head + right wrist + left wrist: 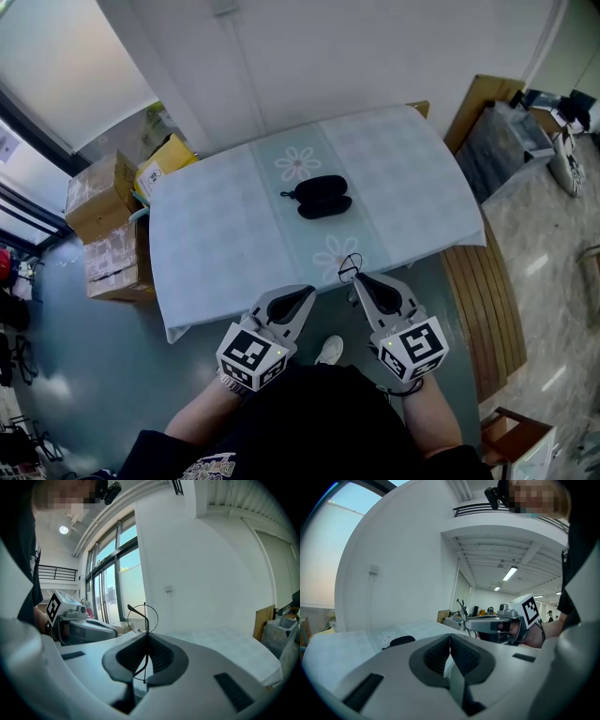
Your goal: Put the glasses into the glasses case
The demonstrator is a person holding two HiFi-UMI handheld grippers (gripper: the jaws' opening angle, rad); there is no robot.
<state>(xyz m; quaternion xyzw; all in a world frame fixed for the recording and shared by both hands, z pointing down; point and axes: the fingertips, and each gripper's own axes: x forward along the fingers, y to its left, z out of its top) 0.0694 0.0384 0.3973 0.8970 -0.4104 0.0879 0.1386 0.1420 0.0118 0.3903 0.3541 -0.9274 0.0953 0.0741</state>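
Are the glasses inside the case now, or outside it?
Outside. The right gripper holds the glasses by the near edge of the table; the glasses case lies apart, farther out.

The tablecloth [225,234] was pale blue-white with a faint check, crossed by 1 paler green band carrying 2 white daisy flowers [298,164]. The glasses case [319,197] was plain black (no print visible on it). The glasses [143,617] had a thin black wire frame. The left gripper [305,293] and right gripper [361,279] were light grey with dark grey jaw linings, and their marker cubes [251,354] showed black-and-white squares. The boxes [98,197] were brown cardboard, 1 yellow box [164,161] among them. The floor [112,375] was glossy grey-green, the bench [478,300] brown slatted wood
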